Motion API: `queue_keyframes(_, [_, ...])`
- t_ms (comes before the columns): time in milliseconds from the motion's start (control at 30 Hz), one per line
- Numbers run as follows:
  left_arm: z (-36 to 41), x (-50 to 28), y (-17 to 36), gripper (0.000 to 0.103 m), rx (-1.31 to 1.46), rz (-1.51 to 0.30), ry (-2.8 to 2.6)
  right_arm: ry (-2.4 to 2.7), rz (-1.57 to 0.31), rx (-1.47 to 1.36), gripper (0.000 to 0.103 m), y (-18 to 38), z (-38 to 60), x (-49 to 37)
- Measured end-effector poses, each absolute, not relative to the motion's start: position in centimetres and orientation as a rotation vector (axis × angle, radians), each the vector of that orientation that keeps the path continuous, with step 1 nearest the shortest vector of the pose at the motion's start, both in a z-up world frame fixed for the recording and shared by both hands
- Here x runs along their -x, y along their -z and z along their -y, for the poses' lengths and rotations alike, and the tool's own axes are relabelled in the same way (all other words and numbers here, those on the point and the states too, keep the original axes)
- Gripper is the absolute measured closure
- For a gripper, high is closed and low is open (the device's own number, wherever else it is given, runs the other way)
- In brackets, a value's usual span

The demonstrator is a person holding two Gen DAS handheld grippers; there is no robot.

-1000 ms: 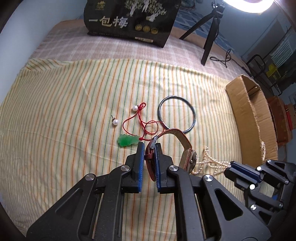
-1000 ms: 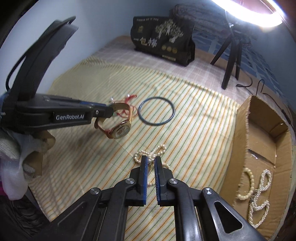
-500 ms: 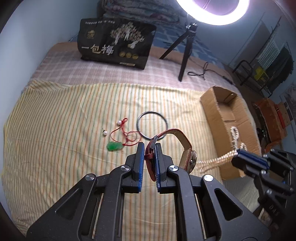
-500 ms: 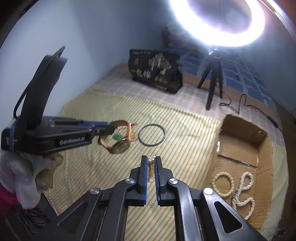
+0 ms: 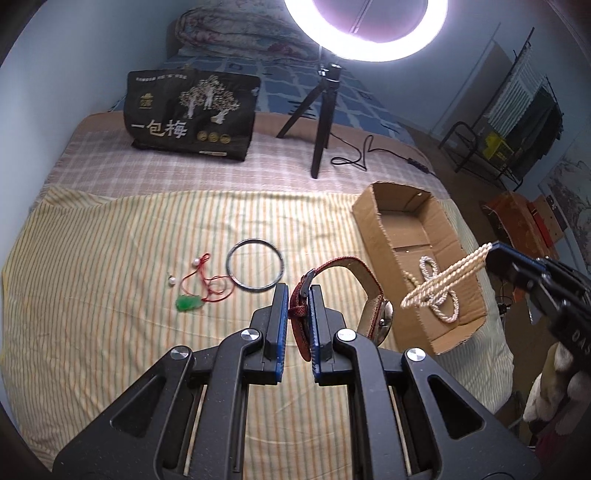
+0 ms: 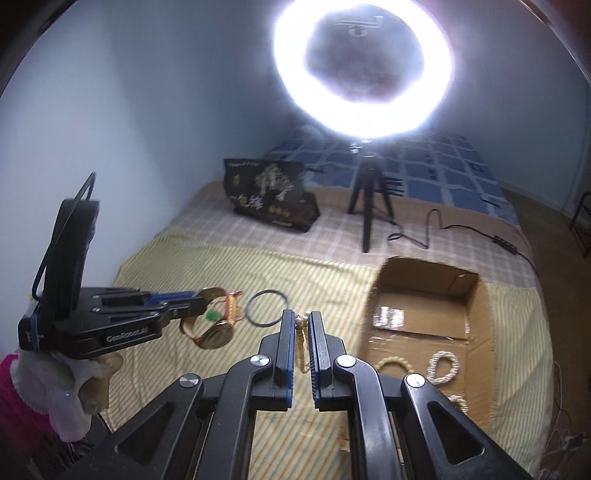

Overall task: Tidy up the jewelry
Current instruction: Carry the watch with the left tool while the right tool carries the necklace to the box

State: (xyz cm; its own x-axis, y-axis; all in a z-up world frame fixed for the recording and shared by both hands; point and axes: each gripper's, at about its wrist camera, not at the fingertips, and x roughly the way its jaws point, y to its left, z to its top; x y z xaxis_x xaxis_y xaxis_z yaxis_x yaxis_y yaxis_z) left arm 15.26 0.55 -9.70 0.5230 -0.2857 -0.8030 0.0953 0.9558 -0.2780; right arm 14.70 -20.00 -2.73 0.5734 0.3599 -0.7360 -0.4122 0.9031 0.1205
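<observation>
Both claws now lifted: left claw [image 5: 296, 295] clamps watch [image 5: 369, 291] strap, right claw [image 6: 303, 325] grips pearl necklace [image 5: 439, 284] above box [image 5: 391, 229].

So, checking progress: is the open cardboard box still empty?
Not empty. The brown cardboard box already holds pearl strands on its floor, visible from the right wrist view.

Home bedroom, bed [image 5: 155, 192] with striped sheet, folded quilt [image 5: 236, 33] (floral), clothes rack [image 5: 532, 110], ring light [image 6: 364, 66]
</observation>
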Motion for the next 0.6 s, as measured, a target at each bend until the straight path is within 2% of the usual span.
queue_keyframes(600, [9.0,-16.7,10.4,0.094,0.126,-1.024,0.356,-0.279,-0.838,-0.026,0.099,3.6,29.4,-17.4])
